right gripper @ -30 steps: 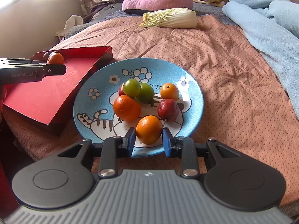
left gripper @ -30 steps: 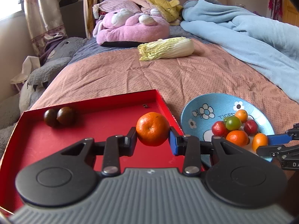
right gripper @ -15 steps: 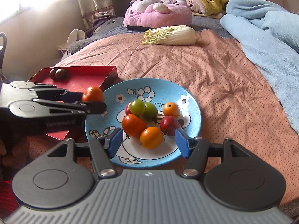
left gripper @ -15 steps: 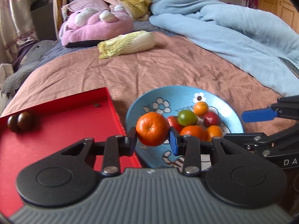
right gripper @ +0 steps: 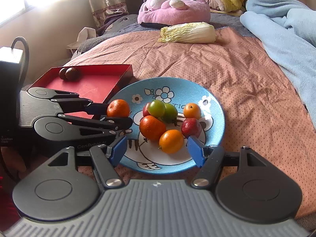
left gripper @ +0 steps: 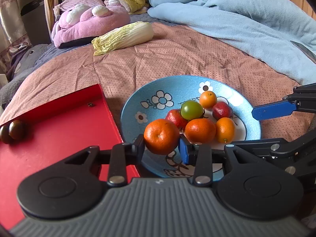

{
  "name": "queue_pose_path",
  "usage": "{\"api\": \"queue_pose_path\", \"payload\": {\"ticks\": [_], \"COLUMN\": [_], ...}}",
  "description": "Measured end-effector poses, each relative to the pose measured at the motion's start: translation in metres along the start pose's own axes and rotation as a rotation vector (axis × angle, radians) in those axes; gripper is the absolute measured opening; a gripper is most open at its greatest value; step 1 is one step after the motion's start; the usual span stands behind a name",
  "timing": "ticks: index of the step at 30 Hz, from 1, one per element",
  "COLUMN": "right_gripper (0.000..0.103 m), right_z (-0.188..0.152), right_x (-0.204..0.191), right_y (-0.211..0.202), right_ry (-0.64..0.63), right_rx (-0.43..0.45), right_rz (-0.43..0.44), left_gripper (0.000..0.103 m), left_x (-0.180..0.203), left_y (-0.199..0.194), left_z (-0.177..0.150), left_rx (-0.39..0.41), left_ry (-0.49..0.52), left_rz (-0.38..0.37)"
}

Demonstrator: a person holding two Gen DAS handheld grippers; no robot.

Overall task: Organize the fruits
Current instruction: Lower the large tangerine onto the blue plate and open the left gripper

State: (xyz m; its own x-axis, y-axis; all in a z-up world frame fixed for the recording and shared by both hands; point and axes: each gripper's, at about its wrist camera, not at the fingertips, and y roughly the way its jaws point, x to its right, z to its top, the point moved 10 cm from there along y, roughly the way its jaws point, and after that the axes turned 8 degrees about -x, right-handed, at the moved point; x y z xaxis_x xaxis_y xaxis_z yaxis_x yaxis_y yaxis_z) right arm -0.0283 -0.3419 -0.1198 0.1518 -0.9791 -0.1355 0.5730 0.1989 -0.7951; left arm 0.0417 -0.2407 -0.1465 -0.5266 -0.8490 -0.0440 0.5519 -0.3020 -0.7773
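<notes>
Since a second ago the mandarin (left gripper: 161,136) has travelled from over the red tray (left gripper: 59,122) to over the near-left rim of the blue plate (left gripper: 138,98), clamped all the while between the pads of the left gripper (left gripper: 161,148). Its jaws stand only as far apart as the fruit is wide. Over the same second the right gripper (right gripper: 157,148) has let go of the small orange fruit (right gripper: 171,141) it was pinching; its jaws have just been opening and now stand wide, one blue pad on each side of that fruit without touching it.

That fruit lies at the near side of the plate, touching a larger orange (right gripper: 152,127). Behind them sit two green tomatoes (right gripper: 157,107), a red fruit (right gripper: 191,127), another red one half hidden, and a second small orange fruit (right gripper: 192,110).

On the tray, just left of the plate, two dark round fruits (right gripper: 69,73) rest together by the far wall.

Both stand on a pink dotted bedspread (right gripper: 227,75). Farther back lie a Chinese cabbage (right gripper: 187,32), a pink plush toy (right gripper: 173,9) and a light blue blanket (left gripper: 246,23).
</notes>
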Motion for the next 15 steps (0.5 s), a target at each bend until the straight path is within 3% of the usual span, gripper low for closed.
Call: {"api": "queue_pose_path", "payload": {"ticks": [15], "right_gripper": [0.075], "right_z": [-0.0033], "right_x": [0.0025], "right_y": [-0.0046], "right_ry": [0.015], "right_rx": [0.005], "right_rz": [0.006], "left_gripper": [0.041], "left_x": [0.0055], "left_y": [-0.0015], "left_z": [-0.0009], "left_rx": [-0.005], "left_ry": [0.007], "left_rz": [-0.025]}}
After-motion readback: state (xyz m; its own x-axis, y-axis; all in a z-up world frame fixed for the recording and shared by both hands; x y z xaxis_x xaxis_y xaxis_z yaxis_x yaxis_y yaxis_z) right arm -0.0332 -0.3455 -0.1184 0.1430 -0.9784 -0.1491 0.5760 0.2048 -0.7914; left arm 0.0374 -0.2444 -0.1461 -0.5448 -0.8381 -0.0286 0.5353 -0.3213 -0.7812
